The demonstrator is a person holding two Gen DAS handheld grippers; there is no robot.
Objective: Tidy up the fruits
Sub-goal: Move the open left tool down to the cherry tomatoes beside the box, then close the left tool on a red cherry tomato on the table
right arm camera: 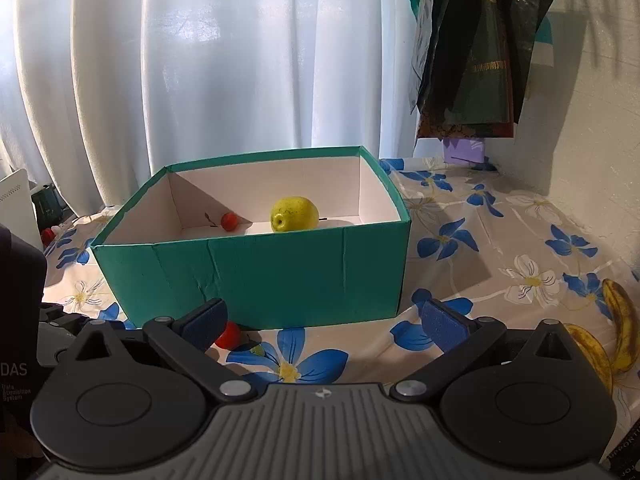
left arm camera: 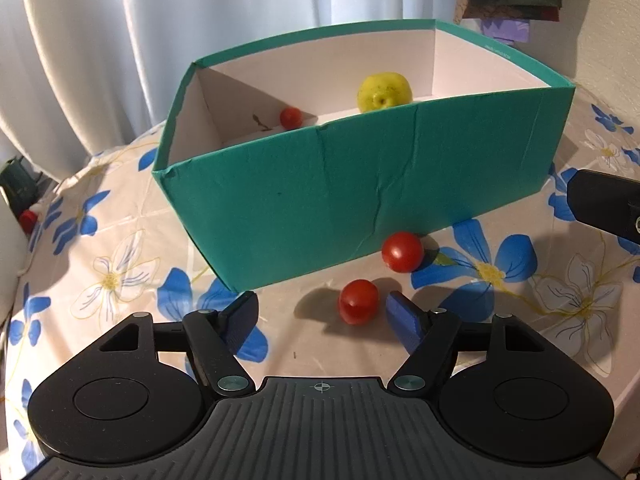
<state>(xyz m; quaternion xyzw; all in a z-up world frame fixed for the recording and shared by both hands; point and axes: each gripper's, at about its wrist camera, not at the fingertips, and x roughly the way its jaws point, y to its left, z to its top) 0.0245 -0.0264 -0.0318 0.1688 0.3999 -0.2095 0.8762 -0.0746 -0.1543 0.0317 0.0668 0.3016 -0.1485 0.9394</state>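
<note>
A teal box [left arm camera: 320,200] stands on the flowered tablecloth, holding a yellow apple [left arm camera: 384,92] and a small red tomato [left arm camera: 291,117]. Two more red tomatoes lie on the cloth in front of the box. The nearer tomato [left arm camera: 358,302] sits between the fingers of my left gripper [left arm camera: 322,314], close to the right finger, with neither pad touching it. The other tomato [left arm camera: 402,251] rests against the box wall. My right gripper [right arm camera: 326,322] is open and empty before the box [right arm camera: 260,276]. The apple [right arm camera: 294,214] is in the right wrist view too, and one tomato [right arm camera: 228,336] peeks past the left finger.
Spotted bananas [right arm camera: 612,328] lie on the cloth at the right. White curtains [right arm camera: 224,60] hang behind the box, and dark bags [right arm camera: 472,48] hang at the back right. The table drops off at the left, where a dark kettle [right arm camera: 46,200] stands.
</note>
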